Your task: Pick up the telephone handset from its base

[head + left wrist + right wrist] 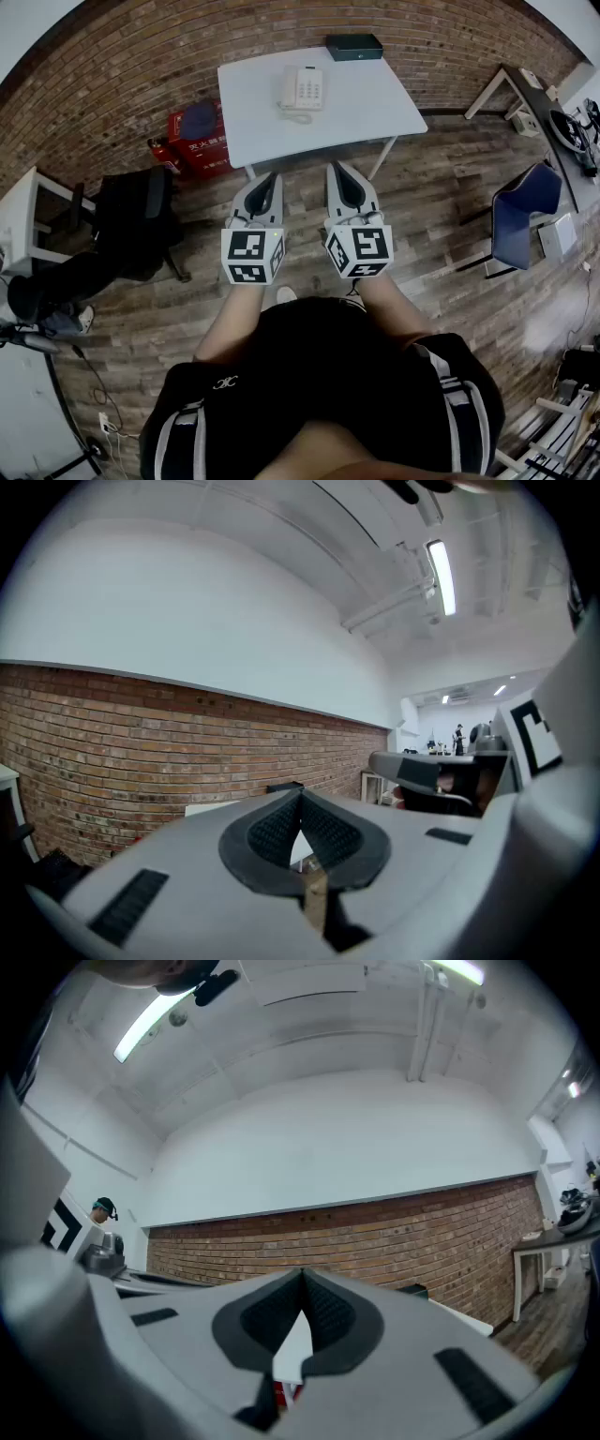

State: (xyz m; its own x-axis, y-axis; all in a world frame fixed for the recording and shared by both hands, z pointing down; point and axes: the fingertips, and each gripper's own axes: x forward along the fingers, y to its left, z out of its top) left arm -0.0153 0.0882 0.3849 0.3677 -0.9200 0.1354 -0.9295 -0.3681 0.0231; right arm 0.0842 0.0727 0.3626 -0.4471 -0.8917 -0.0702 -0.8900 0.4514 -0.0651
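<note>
A white telephone [303,90] sits near the far edge of a white table [375,108], its handset [289,89] resting on the base's left side with a coiled cord below. Both grippers hang in front of the table's near edge, over the wooden floor and well short of the phone. My left gripper [273,176] has its jaws closed tip to tip with nothing between them. My right gripper [336,167] is shut and empty too. In the left gripper view the gripper [300,797] faces the brick wall; in the right gripper view the gripper [302,1277] does the same. The phone is hidden in both gripper views.
A black box [353,45] lies at the table's far right corner. A red crate [199,142] stands on the floor left of the table, a black office chair [141,220] further left. A blue chair [525,216] and a desk [553,117] are to the right.
</note>
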